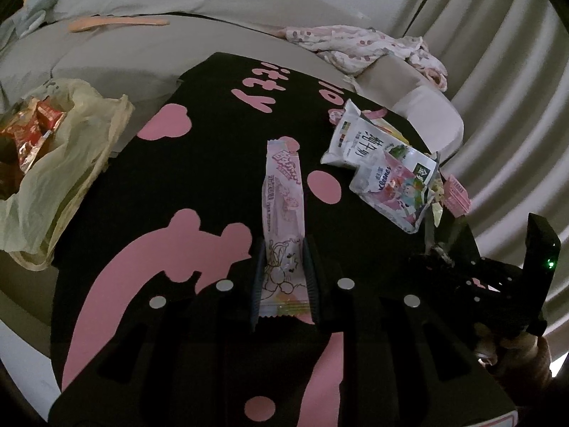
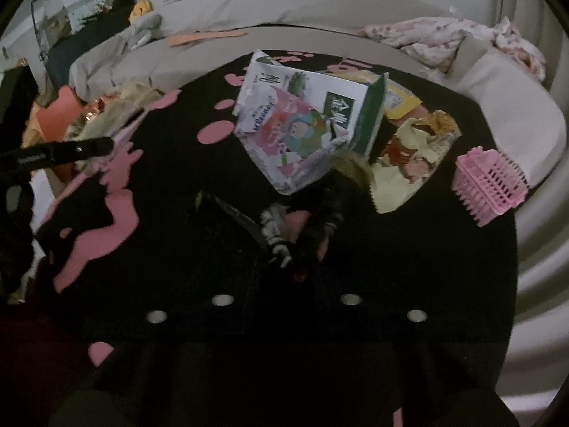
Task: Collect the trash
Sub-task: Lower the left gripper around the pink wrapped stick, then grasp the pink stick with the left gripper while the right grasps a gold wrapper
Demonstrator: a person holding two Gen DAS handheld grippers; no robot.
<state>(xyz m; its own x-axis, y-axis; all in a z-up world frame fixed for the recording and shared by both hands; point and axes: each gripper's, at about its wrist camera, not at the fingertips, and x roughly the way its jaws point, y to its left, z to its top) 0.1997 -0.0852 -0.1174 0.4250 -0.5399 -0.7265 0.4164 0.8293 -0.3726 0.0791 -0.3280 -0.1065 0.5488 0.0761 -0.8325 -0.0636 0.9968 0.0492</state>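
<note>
1. Nearest, the left gripper (image 1: 282,277) is clamped on the lower end of a long pink snack wrapper (image 1: 284,210), which stretches away over the black-and-pink cloth (image 1: 199,163).
2. The right gripper (image 2: 298,235) sits just short of the trash pile, its fingers drawn together around a dark, blurred scrap (image 2: 274,231); what that scrap is I cannot tell.
3. Just beyond lie a pink cartoon packet (image 2: 295,138), a white-and-green pouch (image 2: 355,106) and a yellow wrapper (image 2: 409,156), overlapping near the cloth's far right edge.
4. A pale plastic bag (image 1: 71,149) with red wrappers inside lies open at the cloth's left edge.
5. Judged step: both pieces gripped, so carrying comes next. That calls for swinging each across to the bag mouth and opening above it.
</note>
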